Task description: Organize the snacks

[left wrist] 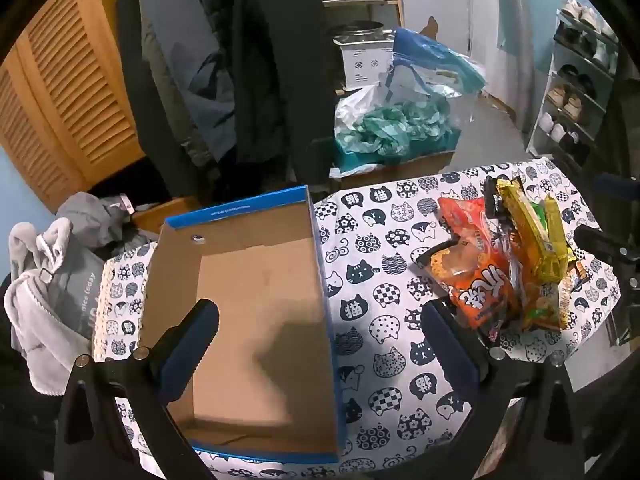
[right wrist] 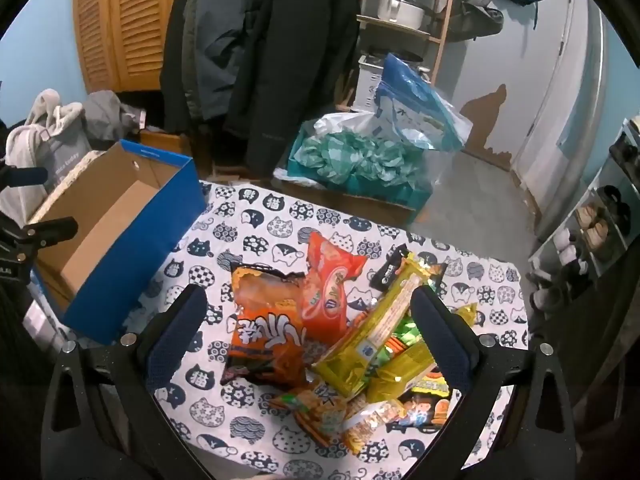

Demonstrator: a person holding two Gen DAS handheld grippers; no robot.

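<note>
The snack packets [right wrist: 336, 332] lie in a loose heap on the cat-print tablecloth [right wrist: 256, 224], and in the right wrist view the heap sits directly between and just ahead of the right gripper [right wrist: 308, 312], whose jaws stand wide apart and hold nothing. Nearest its left finger is an orange packet with black edging and large white characters [right wrist: 264, 320]; a red-orange packet [right wrist: 332, 280] rests partly on that one, further ahead between the jaws. A long yellow packet [right wrist: 380, 328] lies slantwise toward the right finger, and smaller orange and yellow packets [right wrist: 332, 412] sit below it, close to the gripper's base; how many are in that lower cluster I cannot quite tell, since they overlap.

Ahead and to the left of the right jaws stands the open blue cardboard box [right wrist: 132, 256], apart from the heap, with bare tablecloth between them.

In the left wrist view the left gripper [left wrist: 320, 320] hangs over the box [left wrist: 256, 308], its jaws also spread wide and empty: the left finger is over the brown box floor, the right finger beyond the box's blue wall, over the tablecloth [left wrist: 384, 248]. The heap [left wrist: 504, 256] lies ahead of that right finger.

Beyond the table, dark coats [right wrist: 256, 52] hang ahead, and a shoe rack [left wrist: 576, 92] stands far right.
</note>
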